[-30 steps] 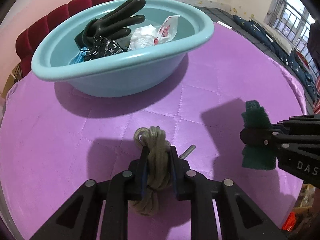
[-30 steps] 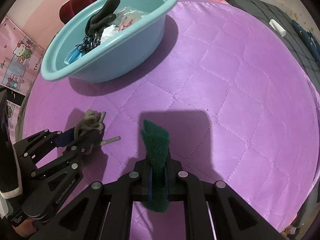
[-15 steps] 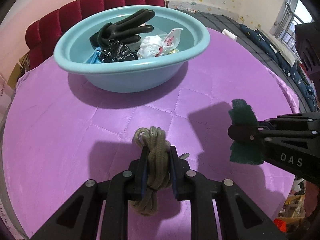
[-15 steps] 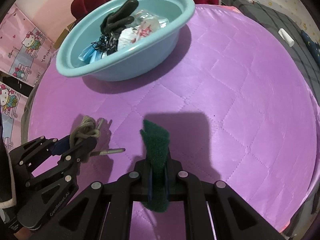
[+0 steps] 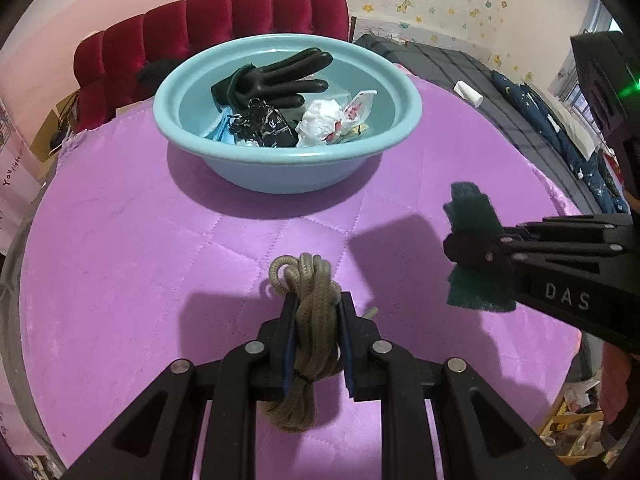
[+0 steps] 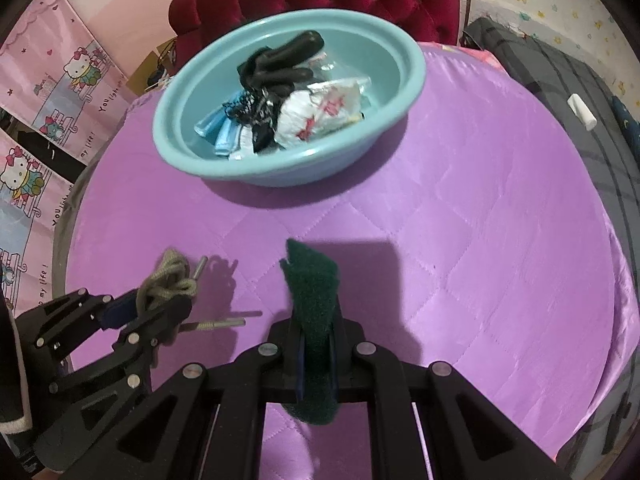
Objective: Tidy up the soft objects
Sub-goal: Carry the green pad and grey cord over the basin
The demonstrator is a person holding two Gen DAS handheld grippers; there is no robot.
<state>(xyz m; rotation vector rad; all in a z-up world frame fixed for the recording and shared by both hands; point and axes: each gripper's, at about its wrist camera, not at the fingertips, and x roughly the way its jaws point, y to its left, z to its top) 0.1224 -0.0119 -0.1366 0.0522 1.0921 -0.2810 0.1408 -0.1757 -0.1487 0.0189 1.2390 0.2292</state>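
Note:
My left gripper [image 5: 316, 308] is shut on a bundle of olive-brown rope [image 5: 308, 304] and holds it above the purple quilted table [image 5: 120, 248]; the rope also shows in the right wrist view [image 6: 168, 280]. My right gripper [image 6: 314, 332] is shut on a dark green scouring pad [image 6: 314, 300], which also shows in the left wrist view [image 5: 474, 216]. A light blue basin [image 5: 288, 168] stands farther back on the table and holds a black rubber glove [image 5: 276, 76], a white crumpled bag [image 5: 332, 120] and other small soft items.
A red tufted sofa [image 5: 208, 24] stands behind the table. A grey bed with a white cylinder [image 6: 582, 112] lies to the right. Hello Kitty posters [image 6: 48, 92] hang on the left wall. The table edge curves near on both sides.
Both grippers have risen and tilted, so the basin now looks farther off and more from above. Both still hold their objects.

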